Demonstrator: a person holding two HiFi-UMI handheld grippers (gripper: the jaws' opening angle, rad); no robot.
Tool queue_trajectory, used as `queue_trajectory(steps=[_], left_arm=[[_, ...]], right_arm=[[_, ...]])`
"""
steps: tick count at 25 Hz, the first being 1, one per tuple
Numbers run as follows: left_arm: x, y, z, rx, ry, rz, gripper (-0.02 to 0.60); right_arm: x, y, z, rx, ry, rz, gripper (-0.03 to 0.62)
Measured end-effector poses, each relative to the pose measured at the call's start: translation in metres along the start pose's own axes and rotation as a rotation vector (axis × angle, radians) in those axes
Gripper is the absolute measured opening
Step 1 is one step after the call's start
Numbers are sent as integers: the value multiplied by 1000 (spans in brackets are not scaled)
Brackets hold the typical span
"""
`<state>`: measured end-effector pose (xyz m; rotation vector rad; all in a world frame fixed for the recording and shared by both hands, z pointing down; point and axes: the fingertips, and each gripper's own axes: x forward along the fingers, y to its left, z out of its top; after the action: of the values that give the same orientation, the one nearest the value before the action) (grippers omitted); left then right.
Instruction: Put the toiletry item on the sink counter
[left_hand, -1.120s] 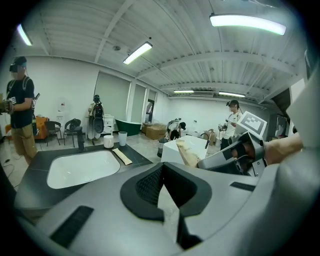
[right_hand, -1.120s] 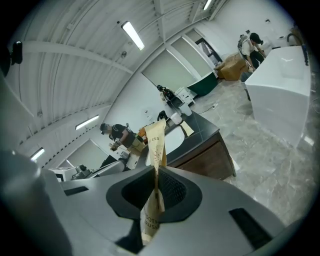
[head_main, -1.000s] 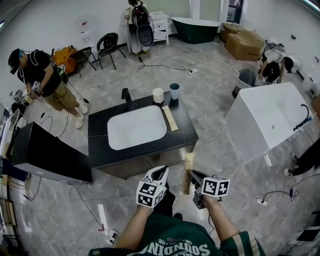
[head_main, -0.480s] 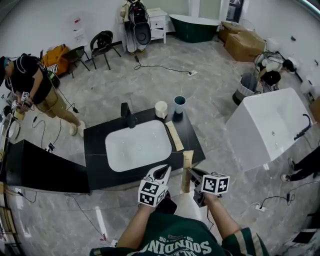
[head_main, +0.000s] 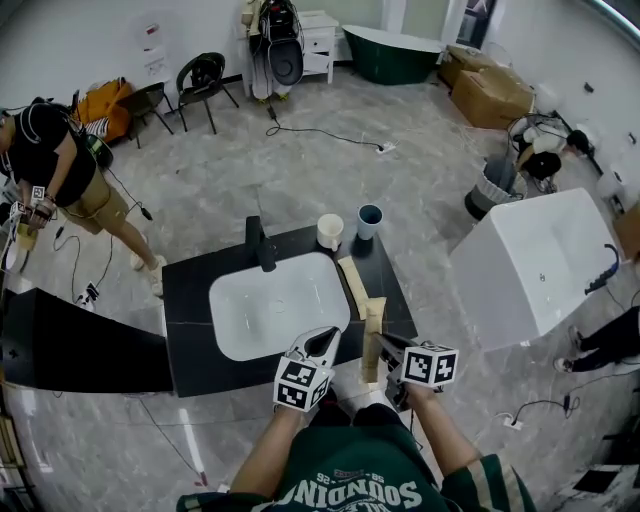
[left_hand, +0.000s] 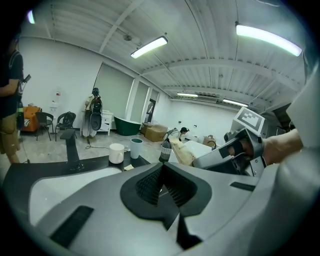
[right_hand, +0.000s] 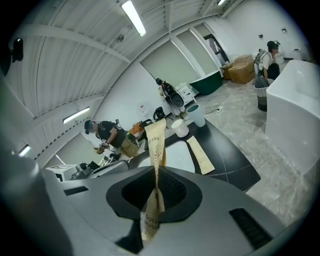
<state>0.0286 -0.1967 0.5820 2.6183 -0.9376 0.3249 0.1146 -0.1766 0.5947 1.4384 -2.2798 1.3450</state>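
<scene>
A black sink counter (head_main: 190, 300) with a white basin (head_main: 275, 305) and a black tap (head_main: 262, 243) stands just ahead. My right gripper (head_main: 383, 347) is shut on a tan paper toothbrush packet (head_main: 372, 335), held upright over the counter's front right edge. That same packet (right_hand: 156, 145) rises from between the jaws in the right gripper view. A second tan packet (head_main: 352, 273) lies flat right of the basin. At the back stand a white cup (head_main: 330, 231) and a teal cup (head_main: 370, 220). My left gripper (head_main: 320, 343) hangs shut and empty beside the right one, above the counter's front edge.
A white freestanding bathtub (head_main: 540, 260) stands to the right, and a black cabinet (head_main: 70, 345) to the left. A person (head_main: 50, 170) stands at the far left. Chairs (head_main: 200, 85), cardboard boxes (head_main: 490, 85) and floor cables (head_main: 320, 132) lie further back.
The sink counter has come nearer and now reaches under both grippers. The right gripper still holds the packet upright. The person at the left has shifted further left.
</scene>
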Motion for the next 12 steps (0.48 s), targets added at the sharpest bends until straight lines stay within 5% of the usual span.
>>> queue_trajectory(steps=[12], left_arm=[[23,16,13,11,5,6,11]], right_arm=[[20,-9,23,8,2,20,54]])
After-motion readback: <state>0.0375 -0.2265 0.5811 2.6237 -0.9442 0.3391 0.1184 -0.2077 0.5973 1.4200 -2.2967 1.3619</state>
